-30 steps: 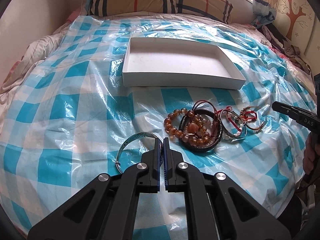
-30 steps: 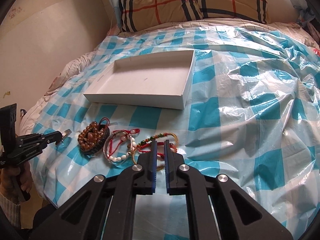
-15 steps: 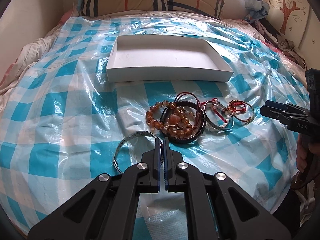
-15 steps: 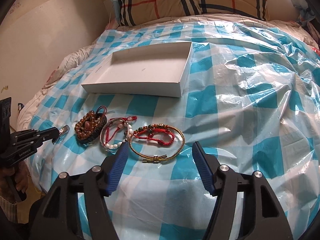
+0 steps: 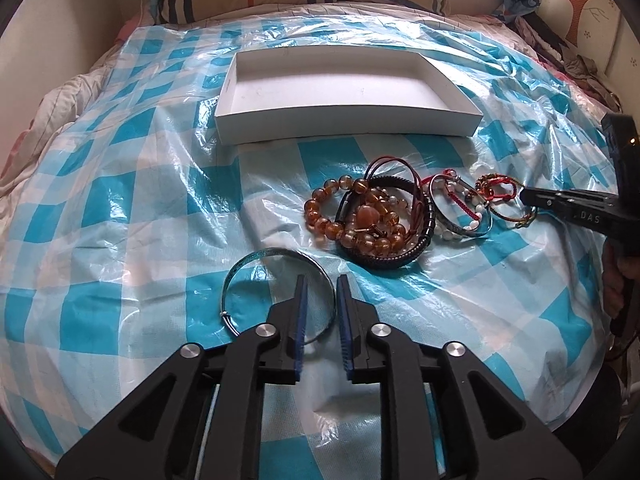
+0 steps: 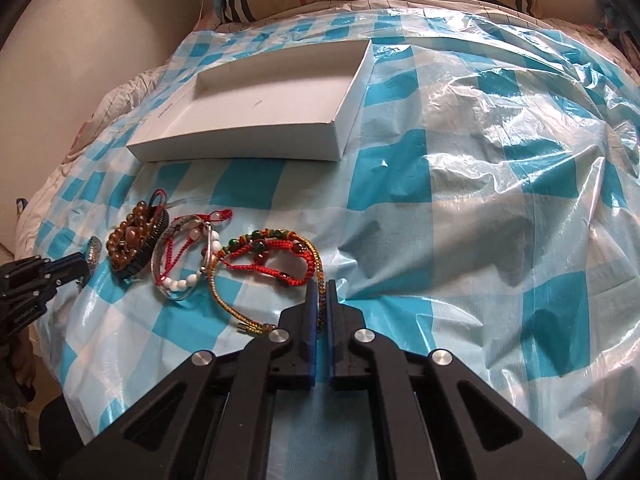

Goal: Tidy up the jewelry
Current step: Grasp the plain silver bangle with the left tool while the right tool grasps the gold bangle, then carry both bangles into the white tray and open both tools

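Spread over the bed, blue-checked plastic sheet [image 5: 132,208] keeps jewelry visible. Right gripper [image 6: 319,286] fingers pinch the gold-and-red cord bracelet [image 6: 268,256] for the white cardboard tray [image 6: 256,120]; left gripper [image 5: 320,280] fingers, narrowly parted, straddle the thin metal bangle [image 5: 260,258].

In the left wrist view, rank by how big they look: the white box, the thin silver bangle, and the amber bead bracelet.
1. White box, plainly largest.
2. Thin silver bangle and amber bead bracelet look close; the bangle lies nearer the camera, so I won't rank them.

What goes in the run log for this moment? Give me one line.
task: organize jewelry | right gripper: shut on gold cord bracelet | left gripper: open around silver bangle | white box: no jewelry inside
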